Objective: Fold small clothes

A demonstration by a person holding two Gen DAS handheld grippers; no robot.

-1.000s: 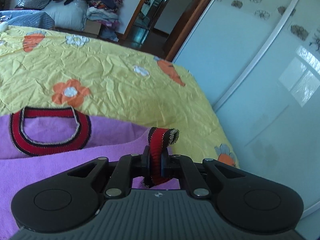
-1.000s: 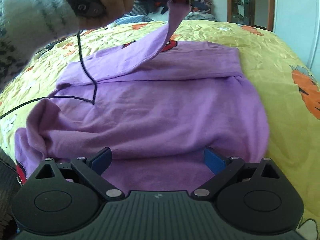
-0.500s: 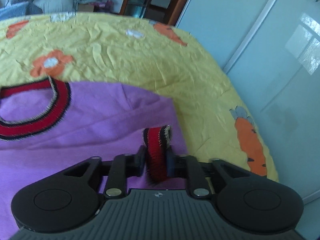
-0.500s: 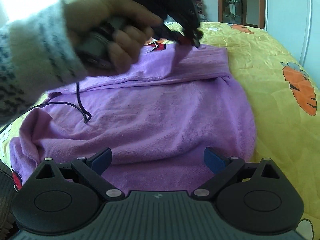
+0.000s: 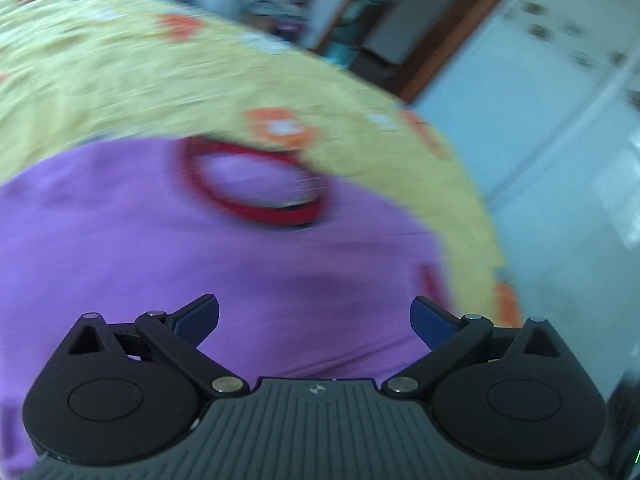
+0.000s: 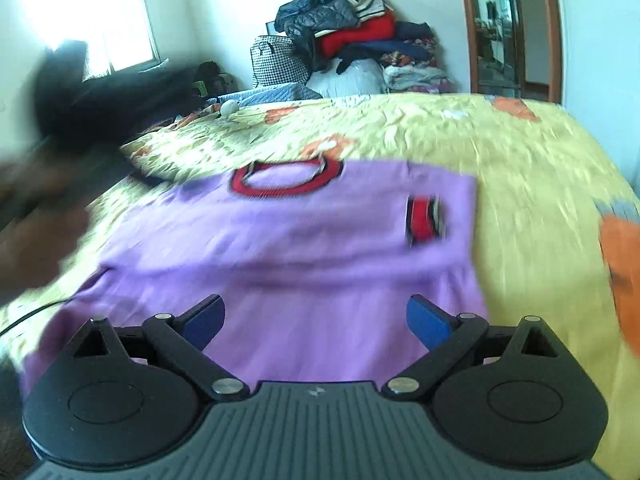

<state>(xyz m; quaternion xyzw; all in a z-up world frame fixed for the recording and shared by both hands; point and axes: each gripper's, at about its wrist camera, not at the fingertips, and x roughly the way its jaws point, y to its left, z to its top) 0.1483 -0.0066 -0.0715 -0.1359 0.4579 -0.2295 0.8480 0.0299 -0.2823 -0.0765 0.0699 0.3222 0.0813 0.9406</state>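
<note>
A small purple sweater with a red and black collar lies on the yellow bedspread. One sleeve is folded across the body, and its red cuff lies at the right side. The sweater, its collar and the cuff also show, blurred, in the left wrist view. My left gripper is open and empty above the sweater's body. My right gripper is open and empty over the sweater's near edge.
A pile of clothes and bags stands behind the bed. A white wardrobe is to the right of the bed. A doorway is at the back right. A blurred hand with the other gripper is at the left.
My left gripper has let go of the red cuff, opened and swung back over the sweater. The sleeve now lies folded across the body. The right gripper has lifted its view.
</note>
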